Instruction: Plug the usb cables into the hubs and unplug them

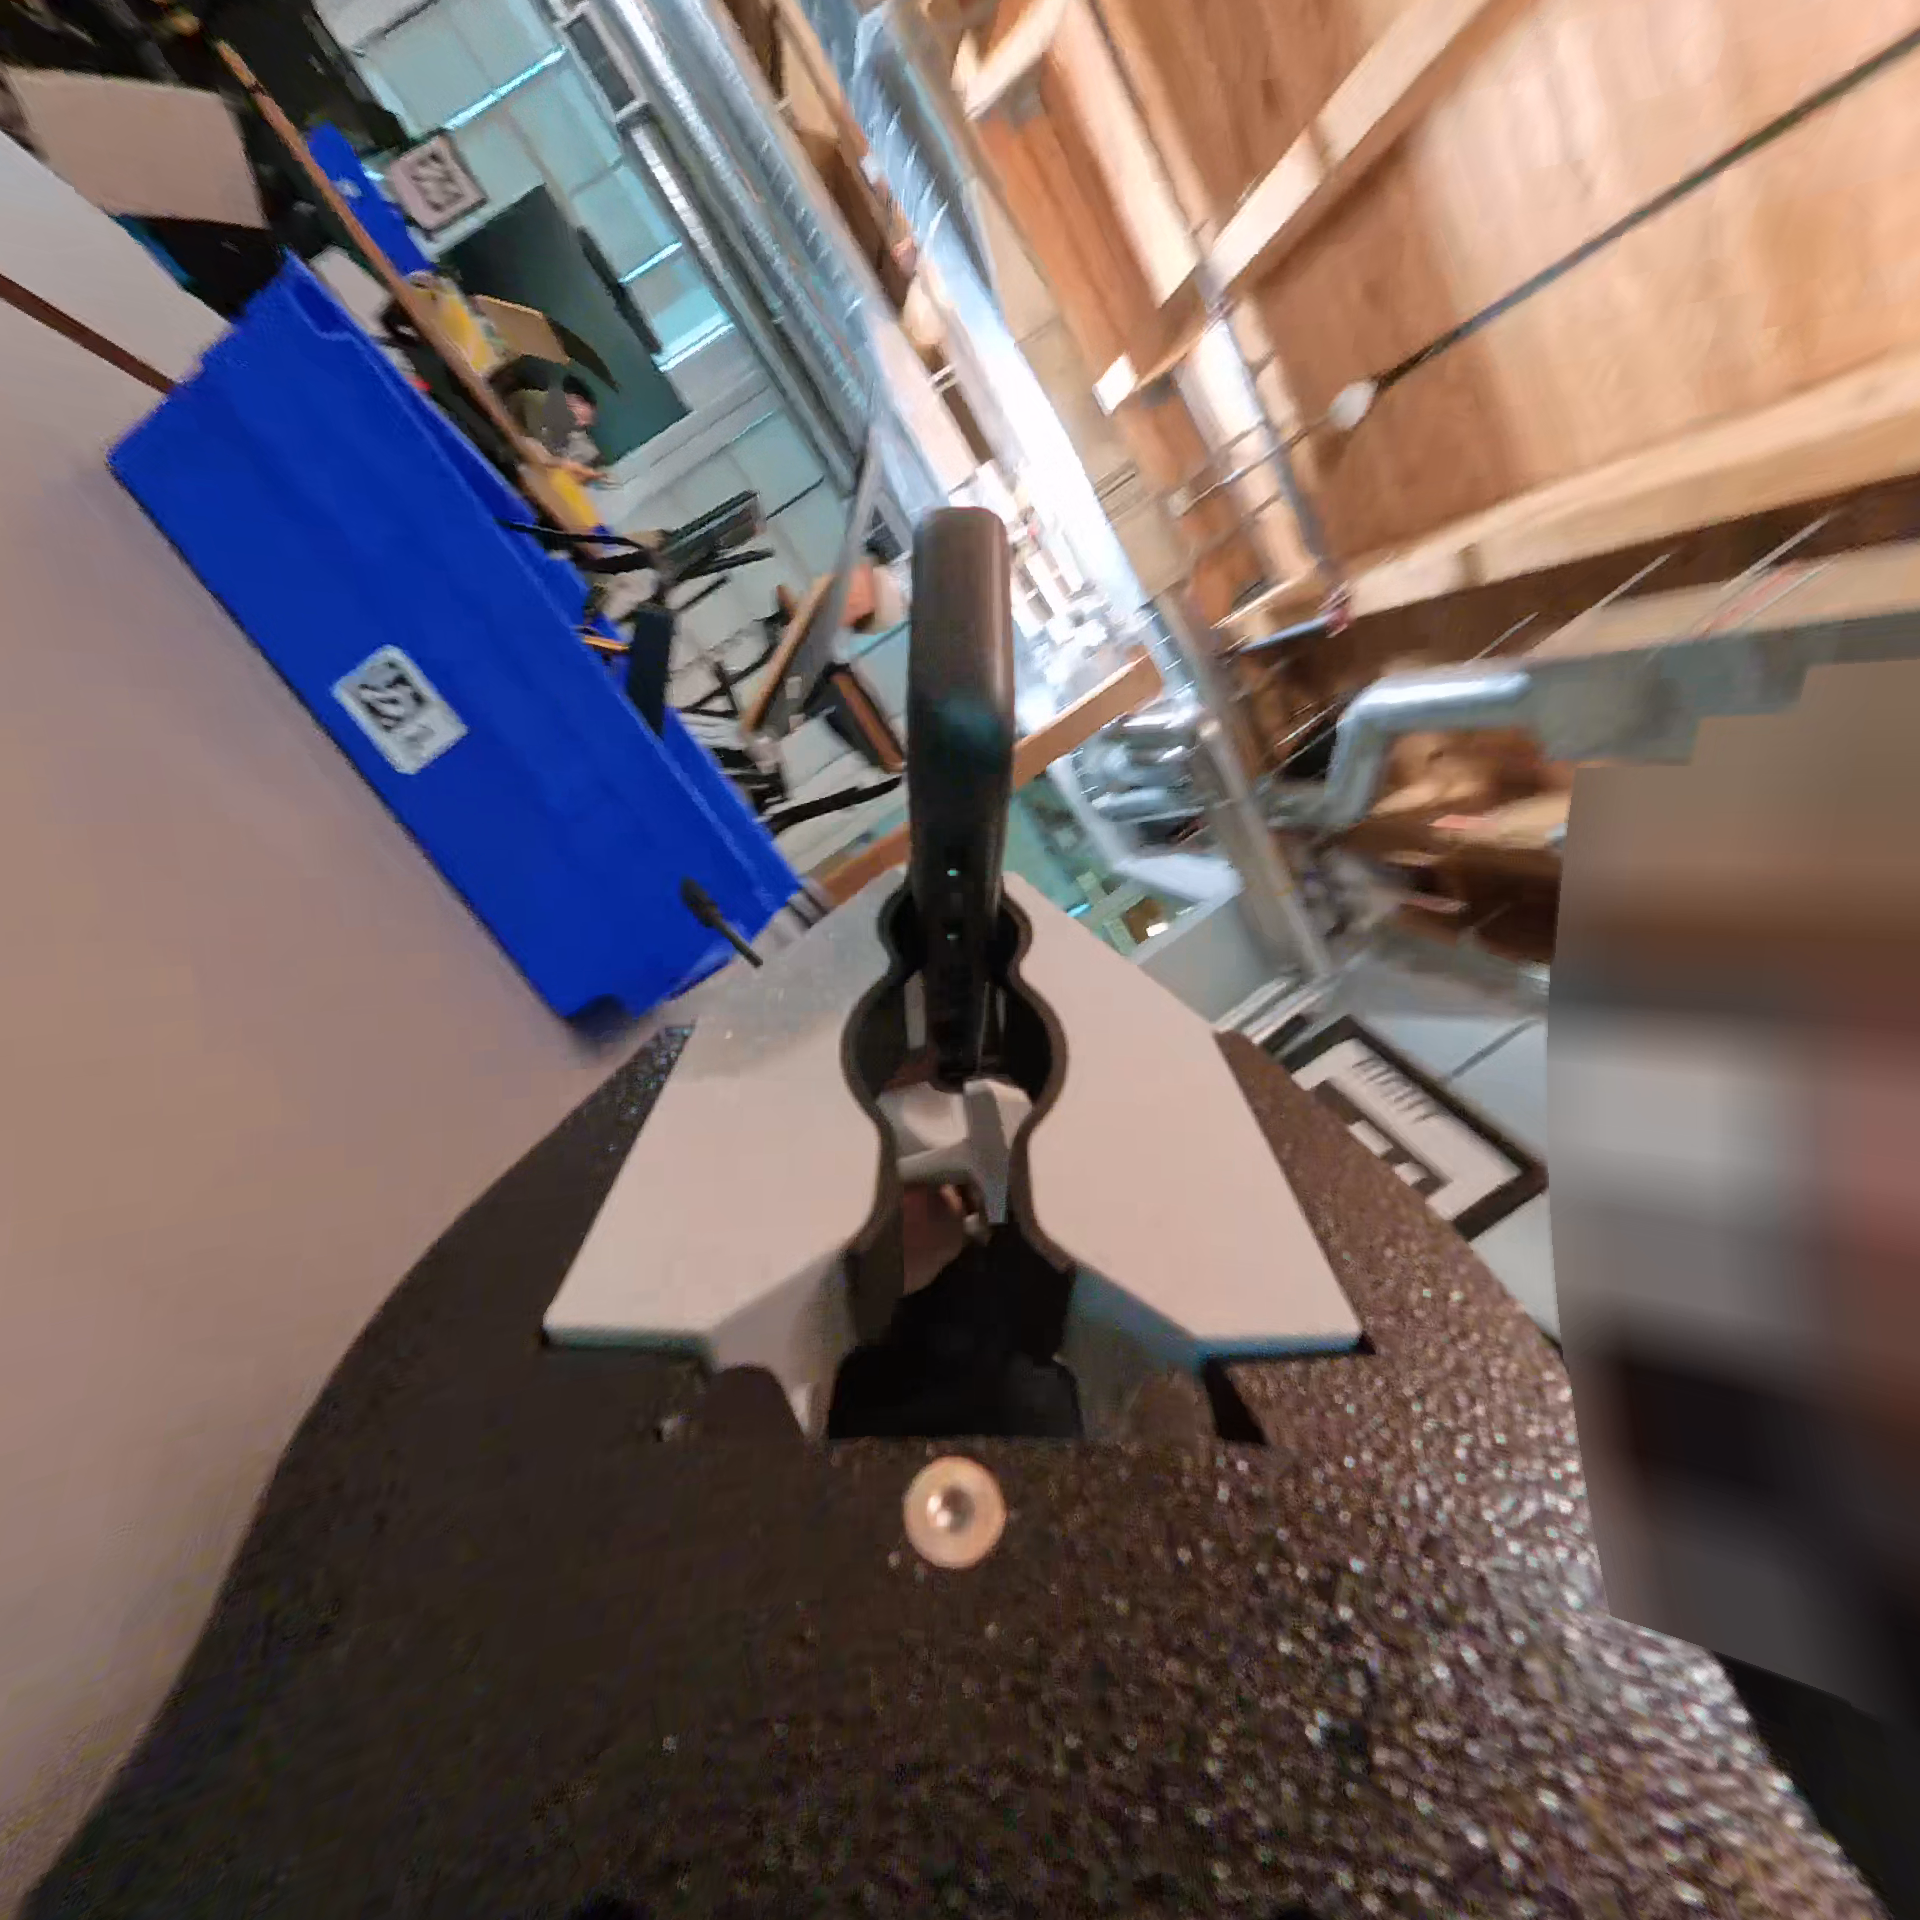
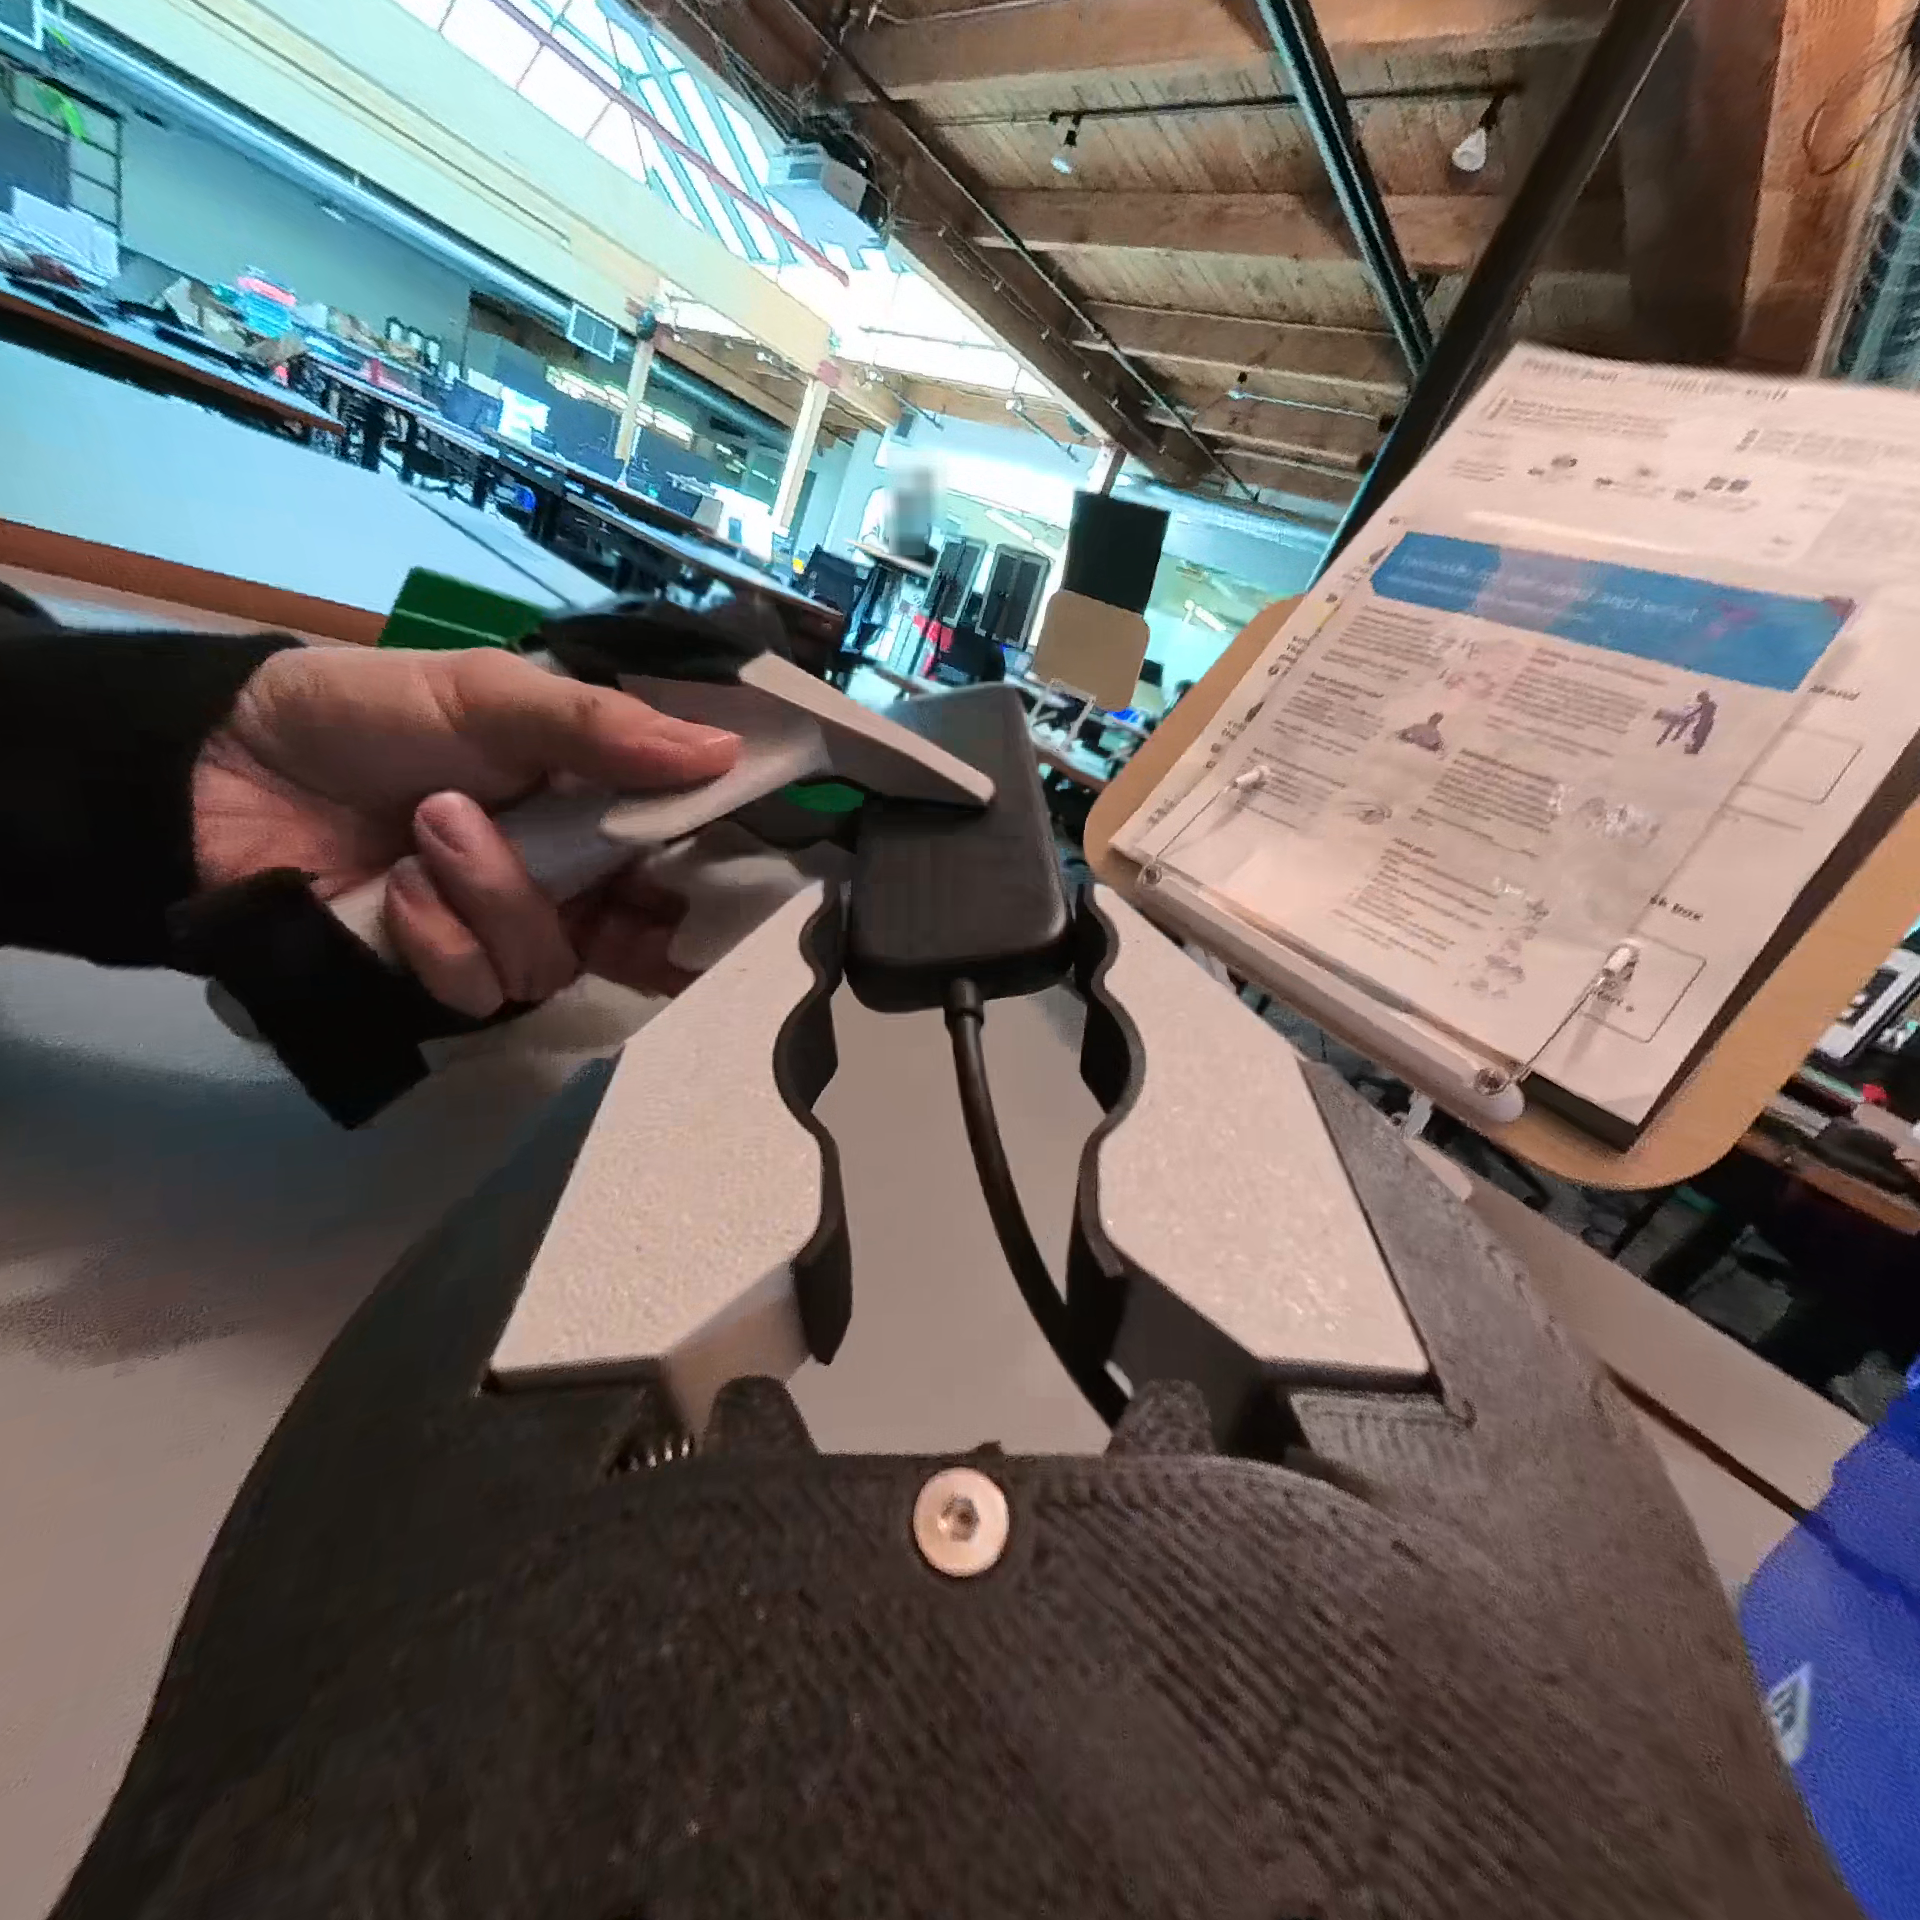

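A black USB hub (image 2: 961, 862) is held up in the air by both grippers. My right gripper (image 2: 961, 925) is shut on the hub's near end, with a fingertip against each side. The hub's black cable (image 2: 997, 1153) runs back between the right fingers. My left gripper (image 2: 914, 816), held by a hand (image 2: 416, 790) in a black sleeve, comes in from the left and clamps the hub's flat faces. In the left wrist view the hub (image 1: 956, 707) shows edge-on, standing out of my shut left gripper (image 1: 951, 945). A small white piece (image 1: 951, 1132) sits deeper between the fingers; I cannot tell what it is.
A blue bin (image 1: 447, 665) stands on the pale table (image 1: 135, 935); its corner shows in the right wrist view (image 2: 1849, 1662). A wooden stand with a printed sheet (image 2: 1507, 779) is close on the right. A green object (image 2: 457, 613) lies behind the hand.
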`<action>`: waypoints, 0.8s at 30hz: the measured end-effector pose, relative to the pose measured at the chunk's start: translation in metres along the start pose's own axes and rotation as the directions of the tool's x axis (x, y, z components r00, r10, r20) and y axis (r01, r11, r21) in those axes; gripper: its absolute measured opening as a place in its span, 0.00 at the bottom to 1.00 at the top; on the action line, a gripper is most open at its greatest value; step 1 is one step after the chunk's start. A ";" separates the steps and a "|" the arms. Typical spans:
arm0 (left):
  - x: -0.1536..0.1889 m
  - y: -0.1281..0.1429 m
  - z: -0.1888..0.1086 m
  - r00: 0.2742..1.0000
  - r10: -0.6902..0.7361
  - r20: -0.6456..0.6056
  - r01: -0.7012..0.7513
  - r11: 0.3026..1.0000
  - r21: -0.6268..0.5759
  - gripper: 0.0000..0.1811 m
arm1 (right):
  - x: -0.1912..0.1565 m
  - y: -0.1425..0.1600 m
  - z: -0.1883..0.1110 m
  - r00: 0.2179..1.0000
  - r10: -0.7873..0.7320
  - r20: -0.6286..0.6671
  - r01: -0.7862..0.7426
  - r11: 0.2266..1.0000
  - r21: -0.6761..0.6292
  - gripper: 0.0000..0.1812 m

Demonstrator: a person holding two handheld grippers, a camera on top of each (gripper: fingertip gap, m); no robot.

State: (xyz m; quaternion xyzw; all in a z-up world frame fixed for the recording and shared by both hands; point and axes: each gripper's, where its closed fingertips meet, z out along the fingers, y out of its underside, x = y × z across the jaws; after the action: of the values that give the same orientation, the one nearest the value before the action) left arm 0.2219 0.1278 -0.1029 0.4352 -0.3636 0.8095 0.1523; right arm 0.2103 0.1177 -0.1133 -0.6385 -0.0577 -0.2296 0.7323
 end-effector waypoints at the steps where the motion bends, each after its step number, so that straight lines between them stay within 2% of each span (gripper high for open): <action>1: 0.003 0.000 0.001 0.998 -0.050 -0.030 0.050 0.999 0.009 0.05 | 0.000 -0.008 -0.001 1.000 -0.002 -0.016 0.002 0.999 0.033 0.24; 6: -0.001 -0.002 -0.001 0.997 -0.081 0.014 0.081 0.997 0.018 0.05 | 0.002 -0.006 0.003 0.996 0.093 -0.001 -0.093 0.995 0.041 0.25; 16: -0.012 -0.006 -0.005 0.987 -0.123 0.102 0.116 0.991 0.073 0.05 | 0.002 0.005 0.010 0.999 0.008 -0.036 -0.007 1.000 0.018 0.24; 20: -0.013 -0.003 -0.003 0.984 -0.146 0.098 0.140 0.988 0.071 0.05 | 0.002 0.007 0.006 0.998 0.048 -0.039 -0.049 0.999 -0.013 0.24; 24: -0.015 -0.003 -0.003 0.988 -0.080 0.131 0.075 0.996 0.042 0.07 | 0.002 0.009 0.005 0.989 0.149 -0.010 -0.149 0.988 -0.045 0.25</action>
State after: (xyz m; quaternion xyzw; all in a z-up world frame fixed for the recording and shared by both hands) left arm 0.2303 0.1330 -0.1146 0.5046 -0.3406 0.7789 0.1509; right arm 0.2171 0.1229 -0.1198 -0.6569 -0.0021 -0.1775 0.7328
